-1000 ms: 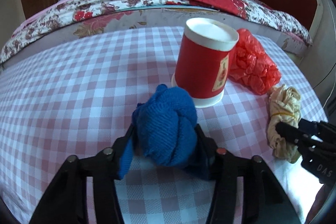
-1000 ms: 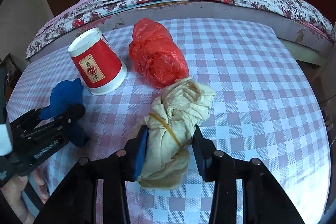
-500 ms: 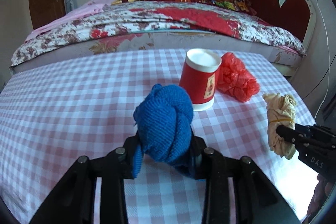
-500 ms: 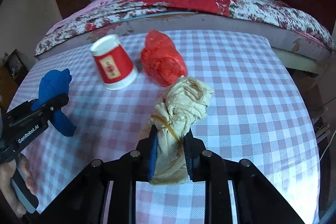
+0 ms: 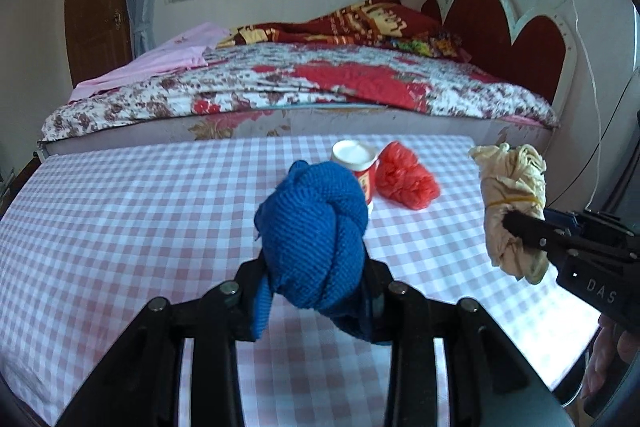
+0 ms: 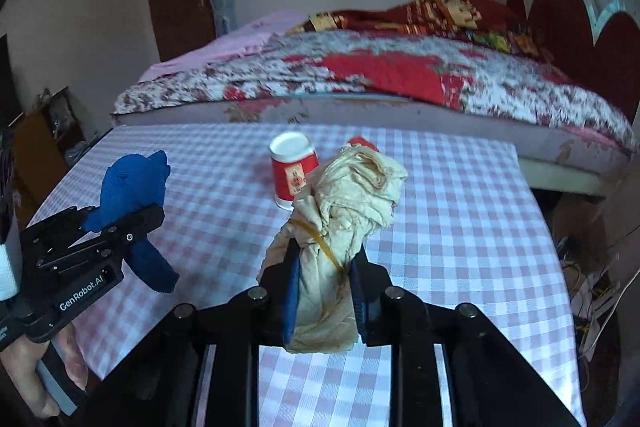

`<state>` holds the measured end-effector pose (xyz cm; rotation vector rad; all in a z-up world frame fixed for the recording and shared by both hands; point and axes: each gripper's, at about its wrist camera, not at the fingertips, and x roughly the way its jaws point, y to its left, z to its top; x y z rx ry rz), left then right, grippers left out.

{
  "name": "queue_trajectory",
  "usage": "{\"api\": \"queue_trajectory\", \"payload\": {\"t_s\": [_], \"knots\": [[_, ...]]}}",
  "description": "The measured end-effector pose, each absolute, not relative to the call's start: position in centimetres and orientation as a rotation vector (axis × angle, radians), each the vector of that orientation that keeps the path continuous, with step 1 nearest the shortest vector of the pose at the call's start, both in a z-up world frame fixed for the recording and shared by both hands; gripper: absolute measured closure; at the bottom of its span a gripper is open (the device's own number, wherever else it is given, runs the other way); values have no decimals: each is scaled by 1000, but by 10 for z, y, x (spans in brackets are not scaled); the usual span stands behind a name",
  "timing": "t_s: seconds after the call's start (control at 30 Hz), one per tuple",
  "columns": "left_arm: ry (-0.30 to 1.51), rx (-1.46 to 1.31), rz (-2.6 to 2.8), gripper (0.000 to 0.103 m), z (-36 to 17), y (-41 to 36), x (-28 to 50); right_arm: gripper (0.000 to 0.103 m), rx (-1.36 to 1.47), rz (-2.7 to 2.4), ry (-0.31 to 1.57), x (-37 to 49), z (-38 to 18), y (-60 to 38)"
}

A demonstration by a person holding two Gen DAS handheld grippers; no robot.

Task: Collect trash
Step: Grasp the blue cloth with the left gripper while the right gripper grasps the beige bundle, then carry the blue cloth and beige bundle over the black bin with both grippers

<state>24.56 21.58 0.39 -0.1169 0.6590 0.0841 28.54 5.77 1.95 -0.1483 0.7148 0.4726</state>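
Blue rag, knotted, stands on end toward twelve o'clock, clamped in left gripper above the table; right gripper clamps the banded beige wad, likewise upright.

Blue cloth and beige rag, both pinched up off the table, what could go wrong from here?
The blue cloth bulges well past the left gripper, so it might slip. A loose tail of it hangs low and could snag. The beige rag, in the right gripper, could knock over the red cup behind it.
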Motion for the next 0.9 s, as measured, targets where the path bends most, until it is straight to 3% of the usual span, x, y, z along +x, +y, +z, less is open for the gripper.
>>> {"api": "queue_trajectory", "payload": {"t_s": [0.9], "knots": [[550, -58, -140, 68, 52, 95, 139, 79, -46, 357, 567, 147, 79, -79]]}}
